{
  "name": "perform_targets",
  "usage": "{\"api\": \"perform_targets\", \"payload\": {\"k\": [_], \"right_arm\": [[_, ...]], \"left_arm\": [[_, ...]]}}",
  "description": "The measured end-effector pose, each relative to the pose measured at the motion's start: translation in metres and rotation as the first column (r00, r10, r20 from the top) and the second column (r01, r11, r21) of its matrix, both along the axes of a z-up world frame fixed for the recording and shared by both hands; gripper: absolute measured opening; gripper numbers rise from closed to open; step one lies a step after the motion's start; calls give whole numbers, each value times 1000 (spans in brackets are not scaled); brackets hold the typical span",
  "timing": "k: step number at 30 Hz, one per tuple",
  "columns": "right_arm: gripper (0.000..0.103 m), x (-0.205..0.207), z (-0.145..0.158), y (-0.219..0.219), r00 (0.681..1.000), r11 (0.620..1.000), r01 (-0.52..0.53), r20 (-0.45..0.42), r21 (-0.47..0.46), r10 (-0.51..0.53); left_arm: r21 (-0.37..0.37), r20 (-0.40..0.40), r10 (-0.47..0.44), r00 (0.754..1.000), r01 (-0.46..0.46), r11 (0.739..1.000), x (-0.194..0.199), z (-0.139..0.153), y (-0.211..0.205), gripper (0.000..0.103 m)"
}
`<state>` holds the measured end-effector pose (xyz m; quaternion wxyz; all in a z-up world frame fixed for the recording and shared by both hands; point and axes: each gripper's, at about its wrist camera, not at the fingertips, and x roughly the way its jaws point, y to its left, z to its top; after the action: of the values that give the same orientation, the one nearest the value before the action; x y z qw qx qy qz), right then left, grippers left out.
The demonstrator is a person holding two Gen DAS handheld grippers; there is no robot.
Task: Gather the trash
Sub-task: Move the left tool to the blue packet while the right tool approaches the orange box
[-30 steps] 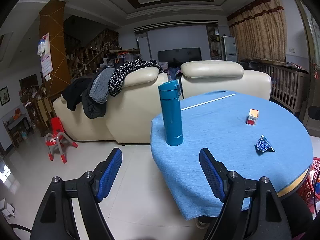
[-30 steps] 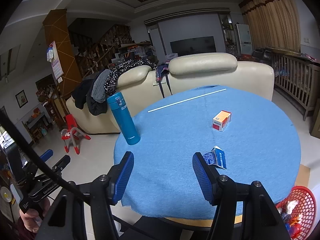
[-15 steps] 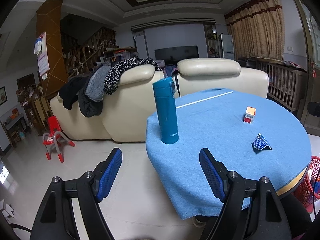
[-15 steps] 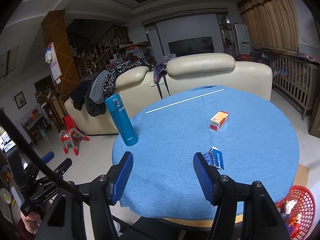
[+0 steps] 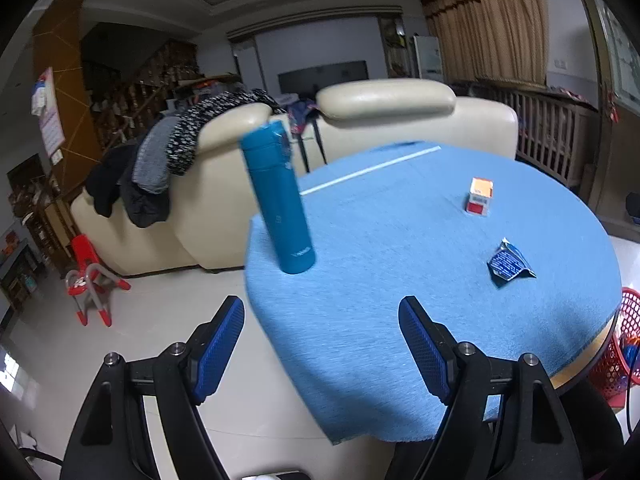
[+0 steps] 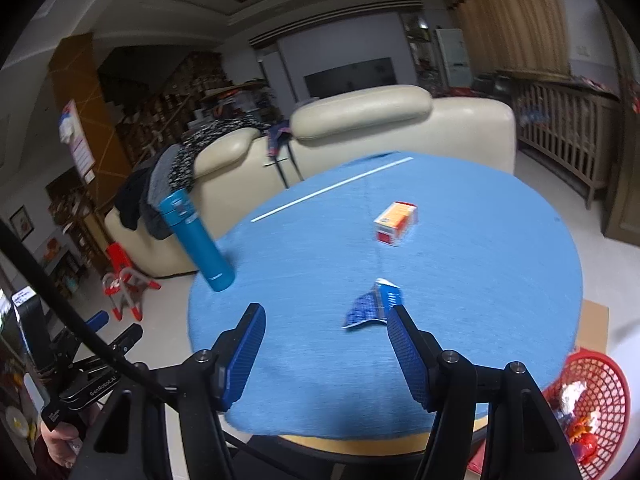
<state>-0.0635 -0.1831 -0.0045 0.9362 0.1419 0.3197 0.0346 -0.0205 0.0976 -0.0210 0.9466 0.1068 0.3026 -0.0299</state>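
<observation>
- left gripper (image 5: 320, 320): fingers (image 5: 219, 344) spread wide, nothing between them; it hovers off the near-left edge of the desk (image 5: 360, 340), with floor under its left finger and blue cloth under its right
- right gripper (image 6: 322, 334): fingers (image 6: 408, 356) spread wide, nothing held; it hangs over the near part of the desk (image 6: 480, 300)
- crumpled blue wrapper (image 6: 374, 306): lies flat on the cloth, just beyond and slightly inside the right gripper's right finger, not touching it as far as the blur allows; in the left wrist view the same wrapper (image 5: 508, 264) sits toward the desk's right side, well apart from the left gripper
- small orange and red carton (image 6: 396, 222): lies on its side near the middle of the desk, beyond the wrapper; seen also in the left wrist view (image 5: 479, 196)
- teal insulated bottle (image 5: 280, 200): stands upright at the left edge of the desk, lid shut; also in the right wrist view (image 6: 196, 238)
- thin white stick (image 6: 332, 189): lies across the far part of the cloth
- red mesh basket (image 6: 600, 412): stands on the floor beside the desk at lower right, holding some crumpled scraps; its rim shows at the right border of the left wrist view (image 5: 616, 344)
- cream sofa (image 5: 360, 120): stands behind the desk, dark clothes (image 5: 160, 168) draped over its left part
- both views are somewhat motion-blurred
</observation>
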Motion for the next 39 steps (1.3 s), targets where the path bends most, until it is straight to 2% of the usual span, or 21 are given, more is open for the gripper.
{"api": "perform_targets", "payload": {"k": [5, 8, 12, 15, 20, 21, 22, 26, 29, 30, 31, 32, 34, 36, 39], "right_arm": [[67, 11, -25, -39, 996, 996, 70, -57, 62, -67], [67, 20, -44, -63, 989, 988, 113, -107, 106, -102], [67, 30, -70, -91, 976, 975, 165, -169, 149, -139], [67, 37, -85, -108, 964, 967, 200, -207, 160, -165], [67, 45, -100, -134, 948, 954, 251, -241, 168, -207], [67, 45, -101, -138, 945, 951, 259, -246, 169, -213], [67, 46, -103, -144, 941, 947, 271, -253, 170, -224], [67, 54, -107, -153, 933, 943, 288, -271, 164, -238], [67, 63, -106, -154, 932, 946, 285, -277, 156, -235], [67, 68, -105, -154, 933, 947, 281, -274, 155, -232], [67, 70, -104, -153, 935, 948, 278, -271, 154, -230], [67, 73, -102, -153, 937, 950, 273, -266, 154, -227], [67, 80, -98, -150, 943, 954, 259, -255, 151, -216], [67, 87, -97, -147, 946, 959, 245, -252, 145, -204], [67, 98, -97, -143, 949, 963, 227, -256, 147, -185]], "left_arm": [[33, -66, -55, 996, 57, 998, 24, -20, -26, 80], [32, -118, -119, 986, 123, 992, 42, -33, -48, 80], [-3, -180, -230, 956, 234, 972, 67, -48, -80, 80], [-43, -220, -320, 922, 318, 947, 88, -57, -105, 80], [-139, -261, -483, 835, 463, 875, 124, -68, -147, 80], [-161, -275, -512, 814, 486, 859, 130, -70, -154, 80], [-201, -295, -553, 779, 515, 833, 138, -74, -163, 80], [-279, -332, -638, 694, 575, 770, 154, -85, -181, 80], [-334, -374, -711, 596, 628, 702, 169, -94, -194, 80], [-348, -397, -733, 553, 648, 677, 171, -99, -198, 80], [-343, -420, -742, 522, 666, 662, 175, -103, -202, 80], [-326, -433, -744, 510, 680, 656, 176, -105, -205, 80], [-311, -449, -760, 469, 716, 625, 181, -108, -210, 80], [-315, -463, -780, 420, 745, 588, 185, -108, -216, 80], [-309, -472, -793, 385, 770, 558, 191, -108, -224, 80]]}}
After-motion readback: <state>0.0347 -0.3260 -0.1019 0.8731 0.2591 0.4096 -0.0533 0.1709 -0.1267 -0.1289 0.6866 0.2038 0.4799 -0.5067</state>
